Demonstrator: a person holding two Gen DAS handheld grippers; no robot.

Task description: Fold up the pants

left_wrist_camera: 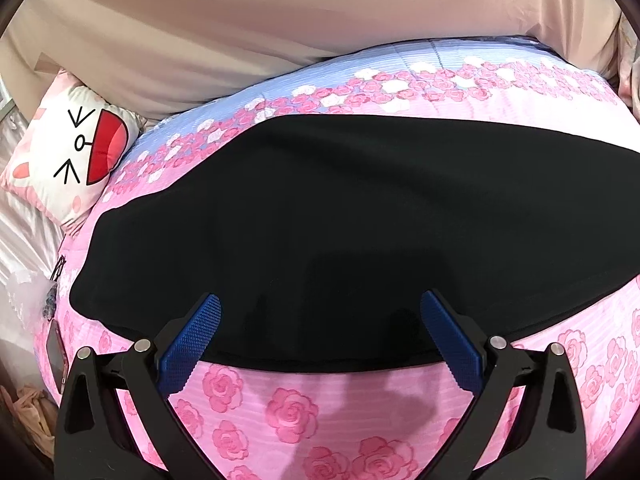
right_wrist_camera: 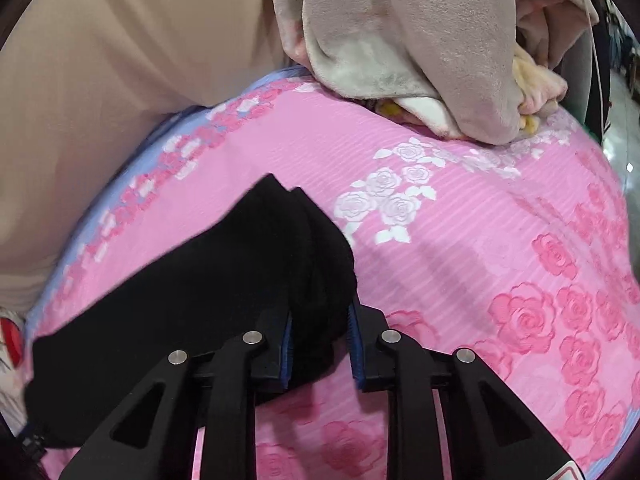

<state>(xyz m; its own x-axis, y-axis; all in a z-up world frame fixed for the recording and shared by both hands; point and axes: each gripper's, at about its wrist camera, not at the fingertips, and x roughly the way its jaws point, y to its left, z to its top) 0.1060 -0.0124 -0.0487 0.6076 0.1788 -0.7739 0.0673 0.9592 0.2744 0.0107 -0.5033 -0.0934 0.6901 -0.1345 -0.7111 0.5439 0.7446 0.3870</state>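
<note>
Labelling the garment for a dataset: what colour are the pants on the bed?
Plain black pants, with no visible pattern; the left wrist view shows them best.

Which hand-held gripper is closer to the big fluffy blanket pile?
Right. The right hand-held gripper, pinching the pants, has the blanket pile ahead across the sheet. The left hand-held gripper view doesn't show it.

Both views are brightly and evenly lit, with soft light from above and no hard glare. In the left wrist view, faint gripper shadows fall on the pink rose bedspread at lower centre. The black pants read as a flat dark mass with almost no fold detail. Strong fisheye bending curves the bed, and dark vignette fills the corners. The right wrist view shows slight motion blur at left, along the pants' edge.
</note>
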